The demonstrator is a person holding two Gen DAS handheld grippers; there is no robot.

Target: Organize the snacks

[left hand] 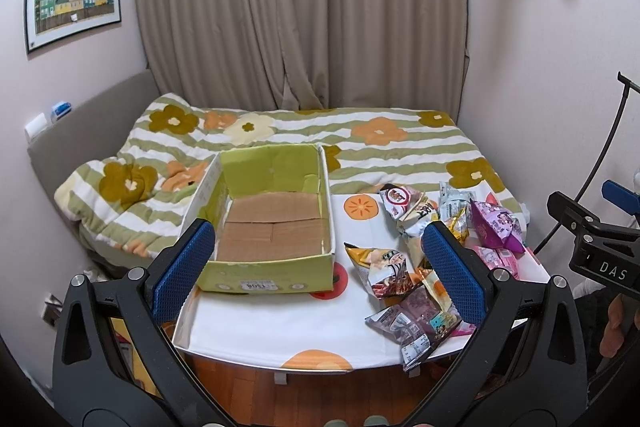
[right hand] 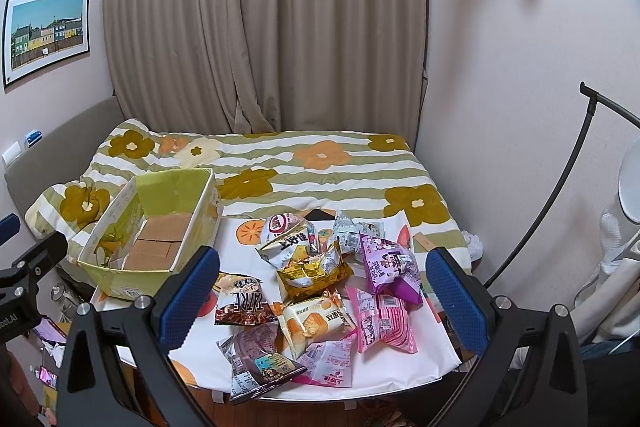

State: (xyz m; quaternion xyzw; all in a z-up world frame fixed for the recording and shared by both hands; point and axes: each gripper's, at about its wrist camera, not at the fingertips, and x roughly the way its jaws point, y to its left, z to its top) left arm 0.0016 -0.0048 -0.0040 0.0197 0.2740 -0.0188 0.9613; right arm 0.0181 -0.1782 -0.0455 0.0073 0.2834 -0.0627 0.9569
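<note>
Left wrist view: left gripper point(left hand: 320, 261) fingers spread wide, holding nothing, above the near worktop point(left hand: 280, 327) edge. Green box point(left hand: 264, 223) at worktop left, bare cardboard bottom showing.

Right wrist view: right gripper point(right hand: 324, 301) fingers spread, empty, over the snack packets point(right hand: 320, 291) heaped loose at right. Judgement: nothing boxed yet; all packets left to move.

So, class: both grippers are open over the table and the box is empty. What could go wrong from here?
1. The dark purple packet overhangs the table's near edge; a nudge could drop it to the floor.
2. The snacks lie piled and overlapping, so closing on the gold packet may drag neighbours along.
3. The box sits at the table's left side, partly over the edge; a push might shift it off.
</note>
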